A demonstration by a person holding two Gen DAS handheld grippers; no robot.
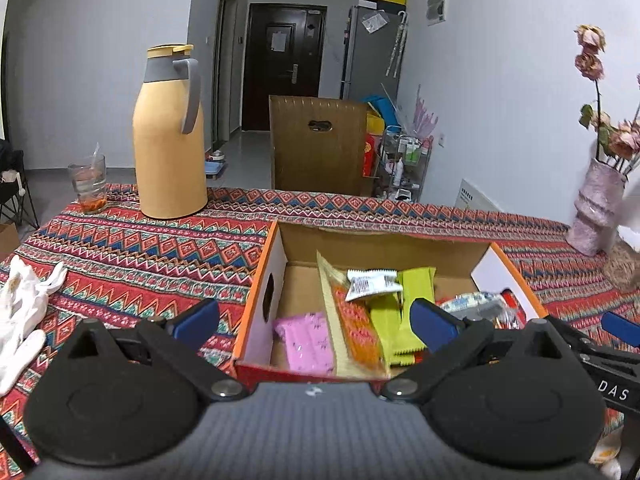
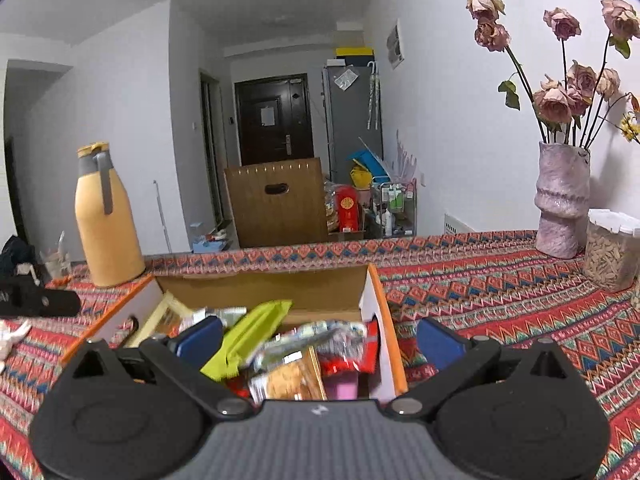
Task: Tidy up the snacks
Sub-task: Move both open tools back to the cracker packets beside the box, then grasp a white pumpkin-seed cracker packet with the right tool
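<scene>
Left wrist view: left gripper [image 1: 316,322] spread wide, holding nothing, over the cardboard box [image 1: 384,242] at lower centre. Inside lie a pink packet [image 1: 306,340], orange packet [image 1: 356,330], green packets [image 1: 404,316]. Right wrist view: right gripper [image 2: 320,340] also released, empty, above the box's right wall; green packet [image 2: 248,334] blurred. Yellow thermos [image 1: 168,136] upper left, vase [image 2: 562,200] right.

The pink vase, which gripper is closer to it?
Right. The right gripper is over the box's right end, on the pink vase side. The left gripper is over the box's left part, farther away.
</scene>
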